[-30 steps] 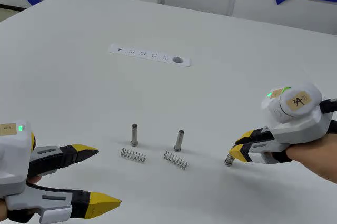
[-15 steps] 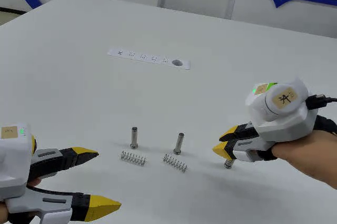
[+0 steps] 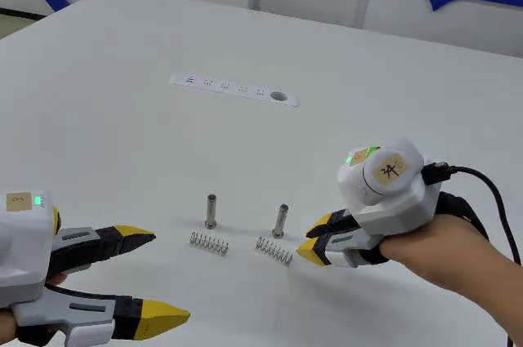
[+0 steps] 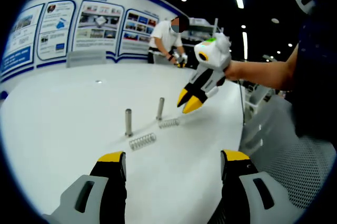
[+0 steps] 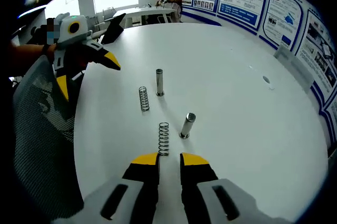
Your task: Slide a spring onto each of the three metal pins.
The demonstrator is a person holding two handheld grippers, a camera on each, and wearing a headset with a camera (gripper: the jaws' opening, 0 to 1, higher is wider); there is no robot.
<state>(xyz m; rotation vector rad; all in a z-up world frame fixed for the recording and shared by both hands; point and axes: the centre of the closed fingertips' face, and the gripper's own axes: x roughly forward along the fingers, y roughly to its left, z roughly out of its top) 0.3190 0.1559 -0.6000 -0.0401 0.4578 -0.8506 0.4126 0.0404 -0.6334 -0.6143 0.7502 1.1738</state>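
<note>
**A:** Head view, what is listed?

**B:** Desk is carrying two upright metal pins, the left pin and the right pin, both standing bare. The left spring is lying just in front of the left pin, and the right spring just in front of the right pin. A power strip is lying well behind them. The left tool is waiting at the near left, jaws spread wide and carrying nothing. The right tool is pointing at the right spring's end, jaws narrowly parted and empty.

**A:** Left gripper view?

**B:** The left tool is gaping, with nothing between its jaws. The left pin and left spring are sitting ahead of it, well apart from the tips. The right tool is hovering just beyond the right spring.

**A:** Right gripper view?

**B:** The right tool is showing a slim gap between its jaws. The right spring is lying straight ahead of that gap, just beyond the tips. The right pin is standing just beside it.

**A:** Step in hand?

**B:** By my reading, the right tool is lining up to pick the right spring. Next it is needing a light pinch across the coils. Then the spring is needing tipping upright, its bore centring over the right pin's top, and lowering. The left spring is waiting its turn.
</note>
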